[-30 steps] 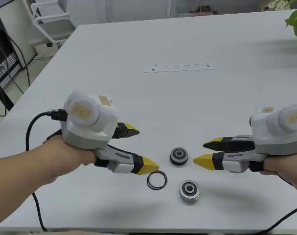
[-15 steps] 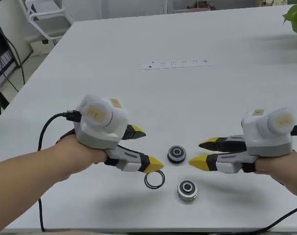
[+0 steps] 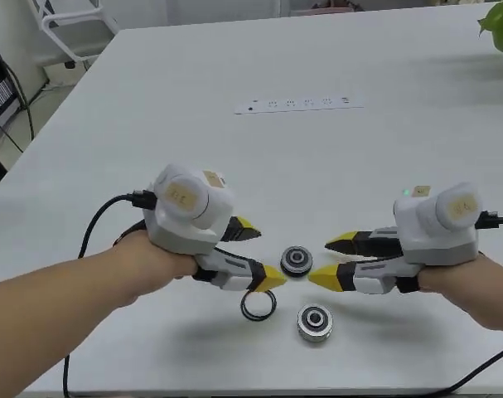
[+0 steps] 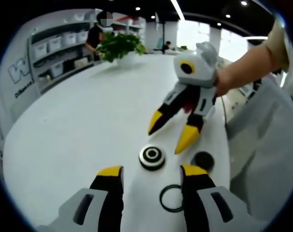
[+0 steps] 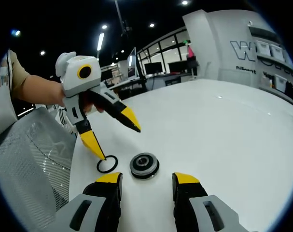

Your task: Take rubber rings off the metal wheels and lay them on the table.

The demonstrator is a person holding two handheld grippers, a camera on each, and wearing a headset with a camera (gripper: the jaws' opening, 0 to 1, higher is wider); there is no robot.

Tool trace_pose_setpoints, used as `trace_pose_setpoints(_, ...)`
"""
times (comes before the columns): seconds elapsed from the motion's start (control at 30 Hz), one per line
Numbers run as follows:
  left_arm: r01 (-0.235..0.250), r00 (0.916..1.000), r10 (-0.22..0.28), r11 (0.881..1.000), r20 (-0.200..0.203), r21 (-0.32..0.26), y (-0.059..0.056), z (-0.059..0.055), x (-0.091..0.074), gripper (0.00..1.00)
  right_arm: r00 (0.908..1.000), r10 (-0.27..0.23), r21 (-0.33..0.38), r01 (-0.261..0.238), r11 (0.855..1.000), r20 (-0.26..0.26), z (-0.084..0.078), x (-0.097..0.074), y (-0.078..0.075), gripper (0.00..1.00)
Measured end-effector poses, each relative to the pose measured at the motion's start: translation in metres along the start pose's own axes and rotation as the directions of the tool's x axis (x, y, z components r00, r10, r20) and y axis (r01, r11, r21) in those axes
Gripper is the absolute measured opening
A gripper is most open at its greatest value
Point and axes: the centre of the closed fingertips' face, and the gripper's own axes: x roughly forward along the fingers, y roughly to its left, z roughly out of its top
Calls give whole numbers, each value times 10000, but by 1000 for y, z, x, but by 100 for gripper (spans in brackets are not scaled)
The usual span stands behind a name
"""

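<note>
Stripping of another wheel is in hand, I judge: one rubber ring [image 3: 258,318] lies loose on the counter [image 3: 234,166], while left gripper [image 3: 261,255] and right gripper [image 3: 330,259], fingers spread and empty, flank the farther metal wheel [image 3: 297,259]. Next I pinch its dark rim.

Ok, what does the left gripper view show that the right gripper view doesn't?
Left gripper view: the second wheel, the potted plant and the right gripper, open. Right gripper view: the left gripper, open, and monitors in the background. Shared: the loose rubber ring and the wheel lying between the grippers.
</note>
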Motion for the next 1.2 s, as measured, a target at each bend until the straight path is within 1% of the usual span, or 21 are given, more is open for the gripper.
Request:
trace_pose_setpoints(0.3, 189, 9998, -189, 9998, 83, -19, 1, 5, 15, 40, 9999, 99, -13, -99, 10000, -112, -3, 2, -1, 40)
trace_pose_setpoints(0.5, 297, 9995, -297, 9996, 134, -10, 0, 7, 24, 32, 9999, 100, 37, -99, 9999, -109, -4, 3, -2, 40)
trace_pose_setpoints(0.73, 277, 9995, -278, 9996, 167, 72, 2, 9, 31, 24, 9999, 92, 92, -91, 9999, -94, -5, 3, -3, 40)
trace_pose_setpoints(0.83, 298, 9994, -300, 9995, 160, 142, 1, 9, 33, 21, 9999, 85, 103, -84, 9999, -95, -5, 3, -3, 40)
trace_pose_setpoints(1.0, 351, 9993, -354, 9988, 107, 327, -2, 8, 36, 18, 9999, 77, 114, -77, 9999, -76, -5, 4, -4, 40)
trace_pose_setpoints(1.07, 352, 9993, -359, 9982, 126, 493, -3, 9, 37, 16, 9999, 80, 126, -79, 9999, -69, -5, 4, -5, 39)
trace_pose_setpoints(1.13, 311, 9994, -320, 9974, 135, 643, -4, 10, 37, 16, 9999, 89, 120, -88, 9999, -66, -5, 4, -4, 39)
trace_pose_setpoints(1.2, 289, 9995, -297, 9973, 107, 673, -3, 9, 37, 16, 9999, 117, 115, -117, 9999, -51, -5, 5, -3, 39)
